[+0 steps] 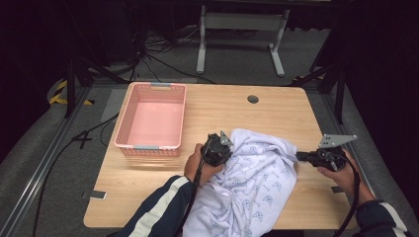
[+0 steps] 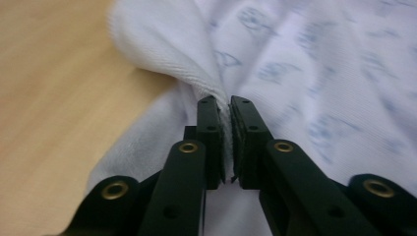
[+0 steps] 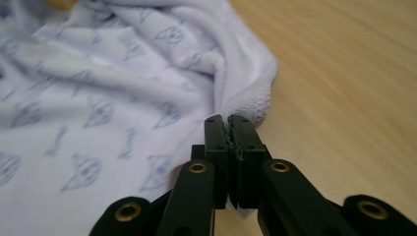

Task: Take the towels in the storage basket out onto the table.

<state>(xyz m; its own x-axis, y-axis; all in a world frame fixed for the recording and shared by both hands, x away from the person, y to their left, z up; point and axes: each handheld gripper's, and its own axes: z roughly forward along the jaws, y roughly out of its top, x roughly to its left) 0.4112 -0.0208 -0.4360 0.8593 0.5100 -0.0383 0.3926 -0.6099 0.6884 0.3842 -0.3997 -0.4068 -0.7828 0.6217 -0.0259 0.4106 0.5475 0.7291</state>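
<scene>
Wooden table [image 1: 276, 106], pale grain, rounded corners, a round dark grommet [image 1: 253, 99] set near its far edge. Pink plastic basket [image 1: 129, 114] with latticed walls stands on the table's left part. Floor [image 1: 237, 54] is grey carpet; black cables [image 1: 148, 57] snake across it behind the table and another runs along the left side. White metal frame [image 1: 242, 22] of a second desk stands farther back, on two feet. Grey metal rail [image 1: 37, 173] runs diagonally along the floor at left; yellow-black hazard tape [image 1: 59, 91] beside a dark stand leg. Surroundings dark, black at both sides and the rear. Light falls from above on the tabletop.
</scene>
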